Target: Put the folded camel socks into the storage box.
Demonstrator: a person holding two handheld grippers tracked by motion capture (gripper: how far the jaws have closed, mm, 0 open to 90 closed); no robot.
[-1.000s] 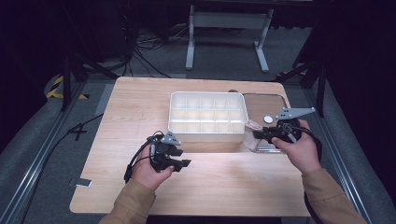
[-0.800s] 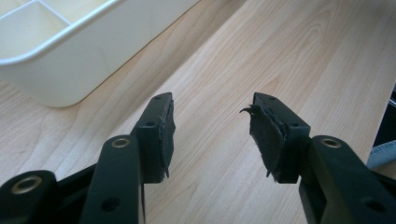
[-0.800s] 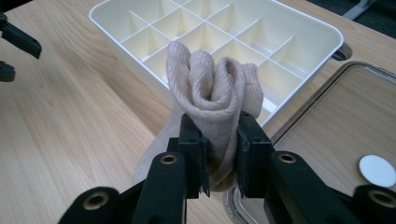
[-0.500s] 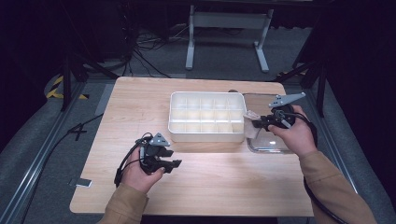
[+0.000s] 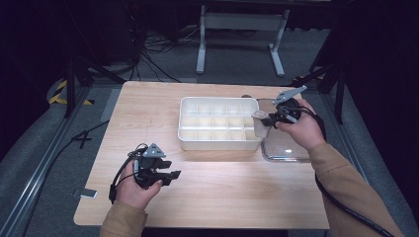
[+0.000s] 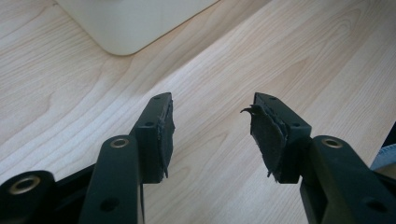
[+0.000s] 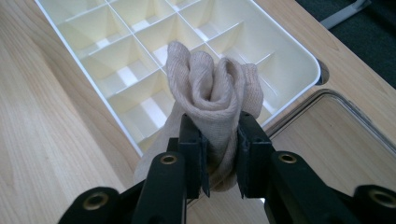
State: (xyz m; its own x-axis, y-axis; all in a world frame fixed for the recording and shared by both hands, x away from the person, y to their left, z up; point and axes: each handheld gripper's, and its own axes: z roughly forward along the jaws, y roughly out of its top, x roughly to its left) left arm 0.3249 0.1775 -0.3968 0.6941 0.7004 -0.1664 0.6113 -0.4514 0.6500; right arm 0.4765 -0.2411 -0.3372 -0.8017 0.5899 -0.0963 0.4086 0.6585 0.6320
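While my right tool (image 7: pixel 219 163) stays clamped on the rolled beige sock (image 7: pixel 212 100) — carried just above the divided tray (image 7: pixel 93 35) beyond it for dropping into a compartment — my left tool (image 6: pixel 212 135) waits apart, empty.

Table (image 5: pixel 222 197) brightly lit w/ glare at centre, surroundings dark, pics sharp.
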